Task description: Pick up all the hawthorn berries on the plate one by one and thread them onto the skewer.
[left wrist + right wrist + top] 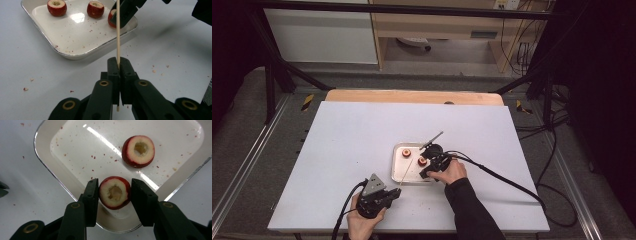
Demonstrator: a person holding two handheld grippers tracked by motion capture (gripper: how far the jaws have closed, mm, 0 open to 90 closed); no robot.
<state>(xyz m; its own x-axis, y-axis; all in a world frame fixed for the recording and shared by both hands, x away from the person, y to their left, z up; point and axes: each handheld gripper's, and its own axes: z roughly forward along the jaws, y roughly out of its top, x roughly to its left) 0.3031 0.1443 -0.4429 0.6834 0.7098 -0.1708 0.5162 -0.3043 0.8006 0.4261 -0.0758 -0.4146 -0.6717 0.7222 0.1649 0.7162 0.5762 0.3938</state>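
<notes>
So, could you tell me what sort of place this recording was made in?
Probably a lab recording bench rather than a kitchen: a white table framed by black metal struts, loose cables on the floor, and one steel tray of cored red fruit pieces.

Three cored fruits (57, 7) in the tray (75, 53), skewer (118, 32) upright just beside its near rim.
</notes>
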